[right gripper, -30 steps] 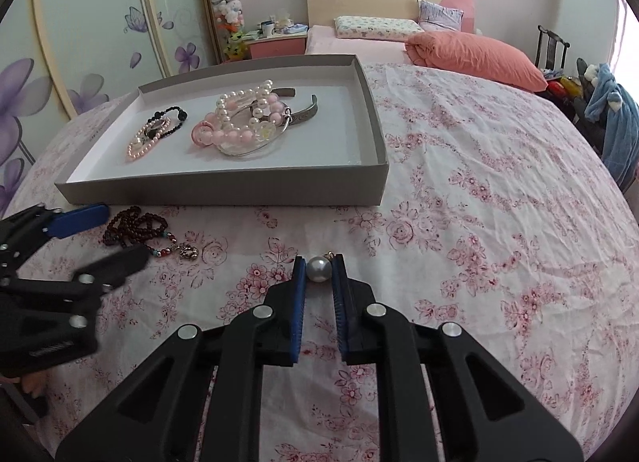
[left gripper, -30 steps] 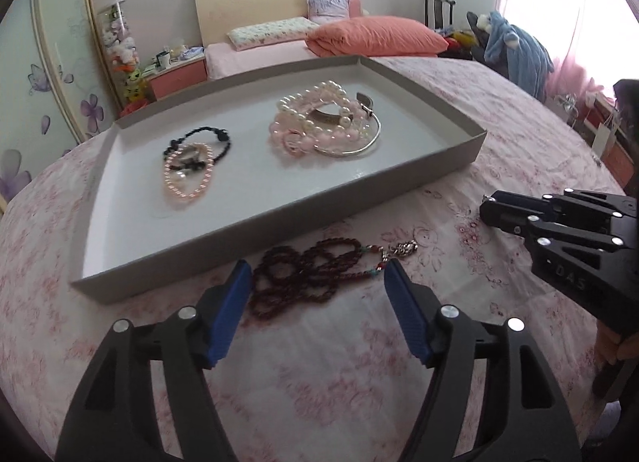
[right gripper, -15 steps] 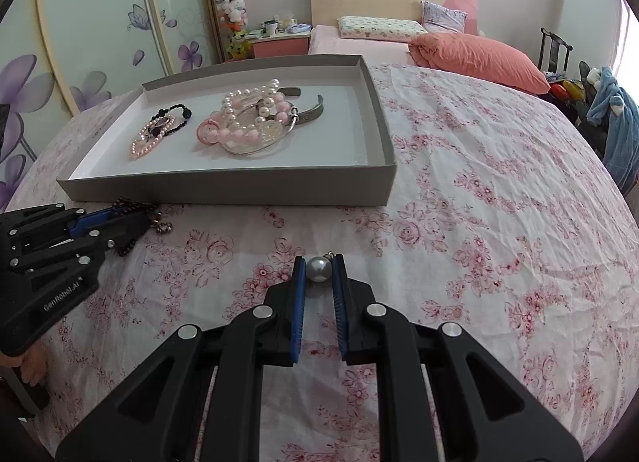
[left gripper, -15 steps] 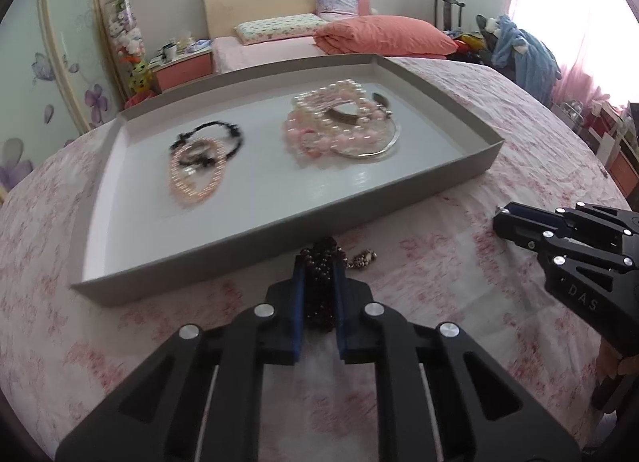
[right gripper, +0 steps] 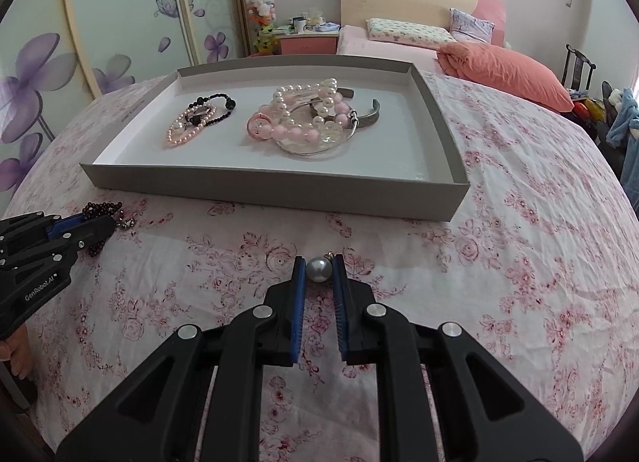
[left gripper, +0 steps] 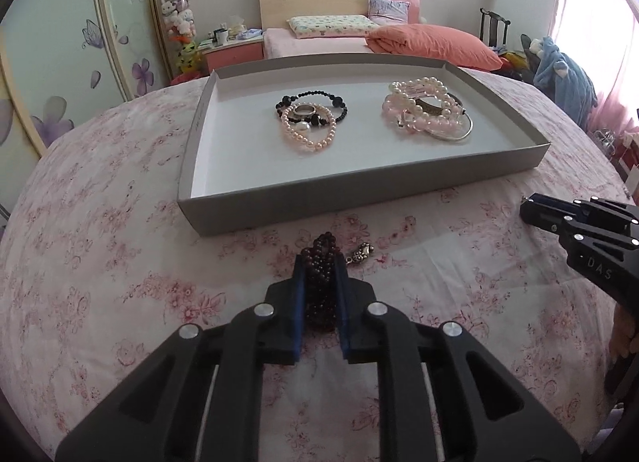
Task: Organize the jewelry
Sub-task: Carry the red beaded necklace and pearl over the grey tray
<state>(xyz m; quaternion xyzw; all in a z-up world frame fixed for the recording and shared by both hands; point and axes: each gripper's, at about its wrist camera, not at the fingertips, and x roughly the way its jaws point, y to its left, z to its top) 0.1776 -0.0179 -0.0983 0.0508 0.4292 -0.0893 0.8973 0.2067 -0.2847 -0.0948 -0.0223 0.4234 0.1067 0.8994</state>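
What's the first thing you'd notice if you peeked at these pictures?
A big grey tray on the flowery bedspread, with pearl and pink bracelets piled inside. In front of it, the right gripper pinches a shiny pearl, and the left gripper squeezes a bunch of dark red beads.

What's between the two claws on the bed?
Only bare flowery sheet. The right wrist view shows it between the left gripper squeezing dark red beads and the right gripper pinching a pearl.
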